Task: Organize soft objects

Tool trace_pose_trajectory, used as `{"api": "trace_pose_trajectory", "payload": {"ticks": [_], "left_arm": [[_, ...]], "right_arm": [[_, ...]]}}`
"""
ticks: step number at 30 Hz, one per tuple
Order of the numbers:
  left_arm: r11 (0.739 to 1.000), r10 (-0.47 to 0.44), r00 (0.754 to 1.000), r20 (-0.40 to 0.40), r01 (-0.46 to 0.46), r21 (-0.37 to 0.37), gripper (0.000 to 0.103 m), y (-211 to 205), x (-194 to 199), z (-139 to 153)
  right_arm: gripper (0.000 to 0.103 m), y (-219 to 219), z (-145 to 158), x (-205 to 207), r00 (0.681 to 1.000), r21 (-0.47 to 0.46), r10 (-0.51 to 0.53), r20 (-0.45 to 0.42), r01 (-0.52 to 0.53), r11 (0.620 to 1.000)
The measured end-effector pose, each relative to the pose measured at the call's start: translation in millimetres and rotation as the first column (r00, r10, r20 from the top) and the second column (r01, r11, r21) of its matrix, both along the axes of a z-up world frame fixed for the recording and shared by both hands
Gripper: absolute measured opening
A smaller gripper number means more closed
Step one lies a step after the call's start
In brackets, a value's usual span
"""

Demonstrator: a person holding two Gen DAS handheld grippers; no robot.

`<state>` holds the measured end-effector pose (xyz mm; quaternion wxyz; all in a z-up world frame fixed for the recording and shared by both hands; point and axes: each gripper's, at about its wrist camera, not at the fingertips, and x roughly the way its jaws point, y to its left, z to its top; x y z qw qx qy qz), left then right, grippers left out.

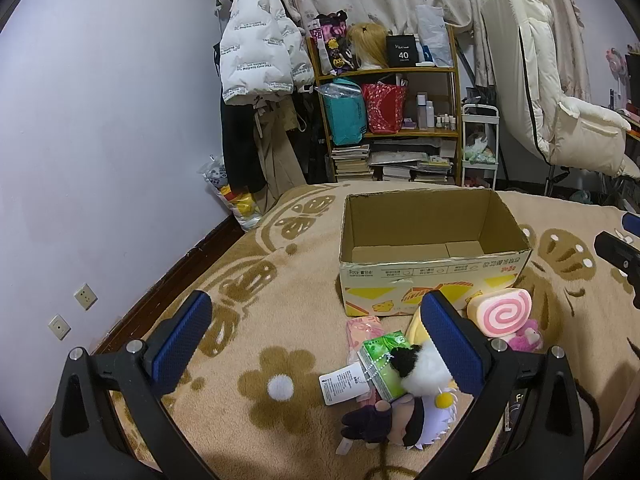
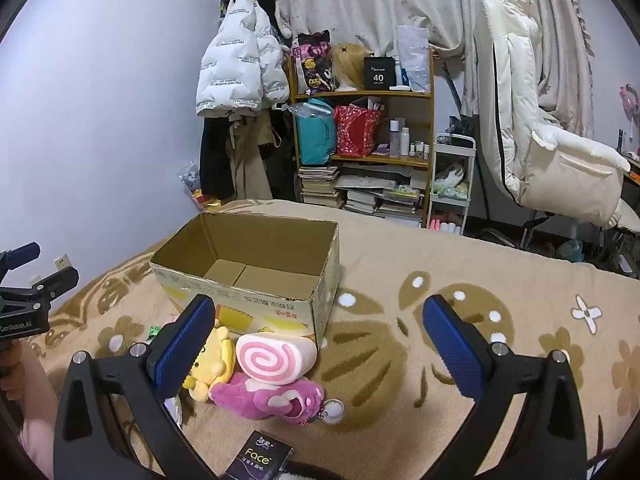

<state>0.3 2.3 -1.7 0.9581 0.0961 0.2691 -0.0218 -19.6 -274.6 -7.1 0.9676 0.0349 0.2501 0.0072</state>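
Hovering over a tan flowered blanket (image 1: 280, 280), both grippers stand with jaws spread wide and nothing between the blue pads. The left gripper (image 1: 316, 340) shows in its own view above a heap of soft things; in the right view it sits at the left edge, where white letters on its body read roughly "GenRoboLAI", the first letter cut off. The right gripper (image 2: 320, 340) hangs over the blanket with a pink swirl cushion (image 2: 276, 358) near its left finger.

Writing: a dark pack (image 2: 260, 458) at the bottom of the right view reads "Face" under small characters too blurred to make out. The box (image 1: 432, 264) stands open and empty, its print upside down, red and black characters too small to read. A black carton (image 1: 403, 51) on the shelf (image 1: 400, 70) reads "40". The white jacket (image 1: 256, 52) carries repeated lettering I cannot read. A white tag (image 1: 344, 386) on a bead chain has fine print, also illegible.

The soft things lie just in front of the box: the swirl cushion touching its near wall, a yellow plush (image 2: 212, 364) half hidden behind the right gripper's left finger, a pink plush (image 2: 272, 400) under the cushion with a ring keychain. In the left view, a green tissue pack (image 1: 380, 364) lies beside a black-and-white plush (image 1: 420, 368), partly covered by the left gripper's right finger, and a dark doll (image 1: 384, 420) lies nearest the camera.
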Motion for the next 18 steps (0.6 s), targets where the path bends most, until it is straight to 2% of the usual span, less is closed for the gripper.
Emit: {"api": "trace_pose_trajectory", "payload": {"ticks": [18], "left_arm": [[1.000,0.001,1.000,-0.001,-0.001,0.003,0.103,-1.1,-0.1,0.1]], "right_arm": [[0.103,1.8,-4.8,-0.3,1.000,-0.004,0.002,-0.003,-0.002,1.000]]}}
